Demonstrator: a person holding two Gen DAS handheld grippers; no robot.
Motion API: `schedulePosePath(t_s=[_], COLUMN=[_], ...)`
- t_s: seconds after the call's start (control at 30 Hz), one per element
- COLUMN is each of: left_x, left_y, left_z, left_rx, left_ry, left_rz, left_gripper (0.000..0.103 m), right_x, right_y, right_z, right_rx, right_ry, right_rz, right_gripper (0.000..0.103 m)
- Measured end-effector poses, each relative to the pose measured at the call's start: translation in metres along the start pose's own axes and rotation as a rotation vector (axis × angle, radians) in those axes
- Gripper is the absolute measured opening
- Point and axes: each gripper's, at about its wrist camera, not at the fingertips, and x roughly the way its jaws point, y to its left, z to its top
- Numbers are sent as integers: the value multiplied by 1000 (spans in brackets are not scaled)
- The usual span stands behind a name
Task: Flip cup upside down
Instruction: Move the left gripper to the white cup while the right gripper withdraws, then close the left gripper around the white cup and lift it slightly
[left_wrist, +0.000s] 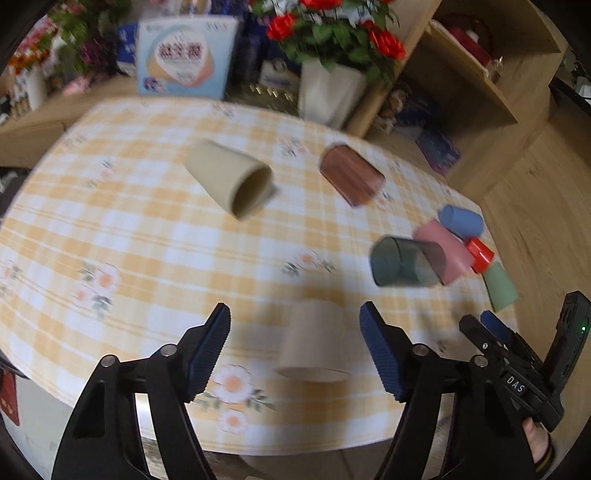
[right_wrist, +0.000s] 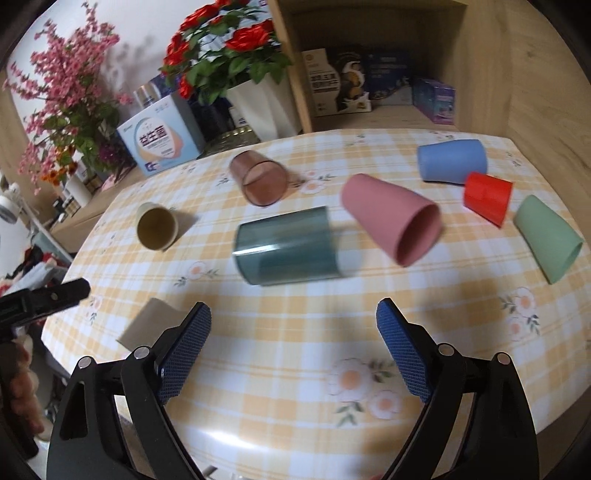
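At 6 o'clock over the desk (left_wrist: 155, 229), left tool (left_wrist: 295, 334) gapes wide, empty, straddling an upside-down beige paper cup (left_wrist: 314, 339) without touching. Right tool (right_wrist: 293, 334) also spread, holding nothing. Yellow-checked floral cloth; other cups lie tipped; red flowers (right_wrist: 221, 48) at 12 o'clock.

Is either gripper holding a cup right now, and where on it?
No. The left gripper and right gripper are both open and empty.
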Motion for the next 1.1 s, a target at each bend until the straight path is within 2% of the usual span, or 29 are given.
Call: schedulePosePath(t_s=[0.07,0.2,0.43,0.63,0.77,0.9,1.03,1.1], left_x=[12,33,73,99,102,95,73,56], left_y=[-5,-10,-11,-7,-11,-7,-3,4], left_z=[1,5,19,21,18,16,12,9], left_rx=[13,63,130,196,271,265,250,211], left_ry=[52,139,261,352,353,317,232,159], left_rz=[-27,-31,27,95,99,69,29,5], left_gripper=[69,69,69,58,53,52,52,51], right_x=[-4,-10,-13,-17,-16,-16,-16,-16], right_y=[-13,-37,-64,-67,-71,-70,-66,-66], right_z=[1,1,2,1,1,1,0,-1], right_rx=[17,76,153,157,171,169,162,162], right_ry=[-8,-21,-33,-36,-29,-29,-25,-23], right_rz=[-14,-30,-52,-61,-65,-60,-58,-59], right_gripper=[88,88,88,88,88,88,88,88])
